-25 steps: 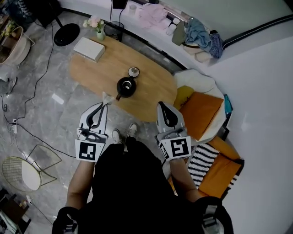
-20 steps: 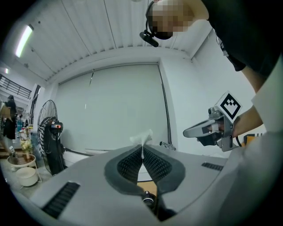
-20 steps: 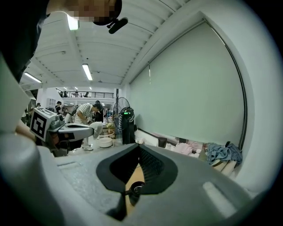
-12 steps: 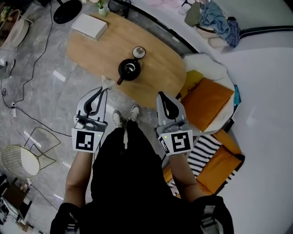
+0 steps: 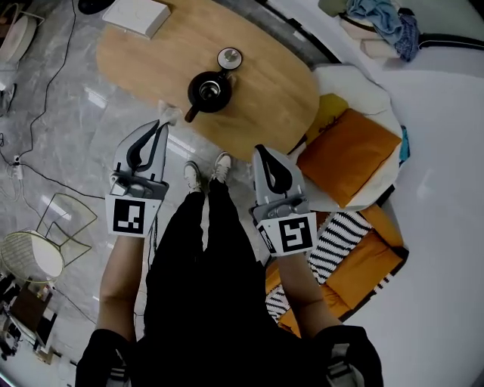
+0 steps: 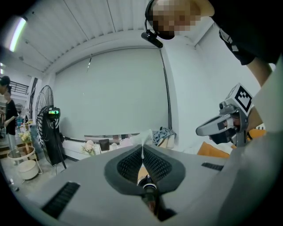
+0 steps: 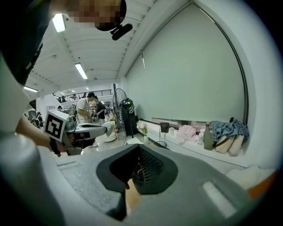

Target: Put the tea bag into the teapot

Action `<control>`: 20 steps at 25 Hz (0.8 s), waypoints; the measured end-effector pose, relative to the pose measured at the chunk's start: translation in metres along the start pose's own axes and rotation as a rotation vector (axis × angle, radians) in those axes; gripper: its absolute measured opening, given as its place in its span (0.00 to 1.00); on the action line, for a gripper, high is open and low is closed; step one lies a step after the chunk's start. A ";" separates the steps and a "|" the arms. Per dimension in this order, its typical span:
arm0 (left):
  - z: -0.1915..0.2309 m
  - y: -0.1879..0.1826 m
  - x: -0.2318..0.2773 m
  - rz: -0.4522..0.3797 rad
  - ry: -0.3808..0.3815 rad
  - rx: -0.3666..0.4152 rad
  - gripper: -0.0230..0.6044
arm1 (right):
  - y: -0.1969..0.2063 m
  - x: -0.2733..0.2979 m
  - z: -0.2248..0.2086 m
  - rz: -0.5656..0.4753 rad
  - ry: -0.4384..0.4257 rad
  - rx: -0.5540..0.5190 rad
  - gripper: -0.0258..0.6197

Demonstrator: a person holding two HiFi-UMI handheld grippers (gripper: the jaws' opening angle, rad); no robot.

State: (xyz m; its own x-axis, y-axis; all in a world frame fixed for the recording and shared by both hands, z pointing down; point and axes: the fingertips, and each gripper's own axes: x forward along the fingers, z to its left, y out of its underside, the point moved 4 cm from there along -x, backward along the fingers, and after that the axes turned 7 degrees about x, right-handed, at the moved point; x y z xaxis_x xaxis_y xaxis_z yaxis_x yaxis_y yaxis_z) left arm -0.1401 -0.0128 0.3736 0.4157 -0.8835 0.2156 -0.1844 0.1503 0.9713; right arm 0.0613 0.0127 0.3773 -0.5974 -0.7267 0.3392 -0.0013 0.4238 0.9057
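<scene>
Left gripper (image 5: 160, 127) clenched on the tea bag (image 5: 169, 113): jaws pressed together, a white scrap of the bag pinched at their very tip and poking out beyond it. Up in the air over the grey floor (image 5: 68, 128), just short of the near edge of the wooden table (image 5: 280, 98). Not yet in the teapot (image 5: 209, 91).

Ahead of that gripper and a little to its right, on the table: the black teapot, open at the top, with a short stub on its side pointing back toward the tea bag, near it but apart. Just beyond the teapot, farther from both grippers, a round lid (image 5: 229, 57) flat on the wood. Far ahead at the table's end, a white box (image 5: 136, 11).

Right gripper (image 5: 259, 151) clenched on nothing, jaws closed against each other, about level with the left one and well apart from it, tip near the table's near edge. Between the two grippers and lower down, a pair of pale shoes (image 5: 193, 175) and black trousers (image 5: 189, 257). To the right of the right gripper, an orange cushion (image 5: 349, 155); behind it and to the right, black-and-white striped cloth (image 5: 333, 253).

From the left gripper's own camera: a black standing fan (image 6: 47, 128) off to its left, the other gripper out to its right.
</scene>
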 end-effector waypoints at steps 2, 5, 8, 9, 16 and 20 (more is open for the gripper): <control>0.002 0.008 0.008 0.010 -0.007 -0.004 0.05 | 0.008 0.005 -0.006 0.011 -0.005 0.006 0.05; 0.005 0.019 0.018 0.025 -0.004 0.001 0.05 | 0.019 0.014 -0.014 0.027 -0.010 0.015 0.05; 0.005 0.030 0.028 0.043 -0.001 0.009 0.05 | 0.030 0.023 -0.024 0.038 -0.012 0.024 0.05; 0.006 0.033 0.030 0.047 -0.004 0.010 0.05 | 0.034 0.026 -0.027 0.042 -0.013 0.027 0.05; 0.008 0.058 0.043 0.089 0.002 0.010 0.05 | 0.054 0.042 -0.040 0.065 -0.012 0.037 0.05; 0.008 0.070 0.052 0.102 0.016 0.000 0.05 | 0.061 0.050 -0.041 0.075 -0.018 0.043 0.05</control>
State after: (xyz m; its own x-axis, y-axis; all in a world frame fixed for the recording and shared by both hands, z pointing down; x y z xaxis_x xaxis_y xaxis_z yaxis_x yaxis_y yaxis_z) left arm -0.1383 -0.0512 0.4520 0.4090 -0.8566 0.3147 -0.2261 0.2390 0.9443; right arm 0.0648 -0.0196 0.4603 -0.6113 -0.6825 0.4006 0.0098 0.4997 0.8662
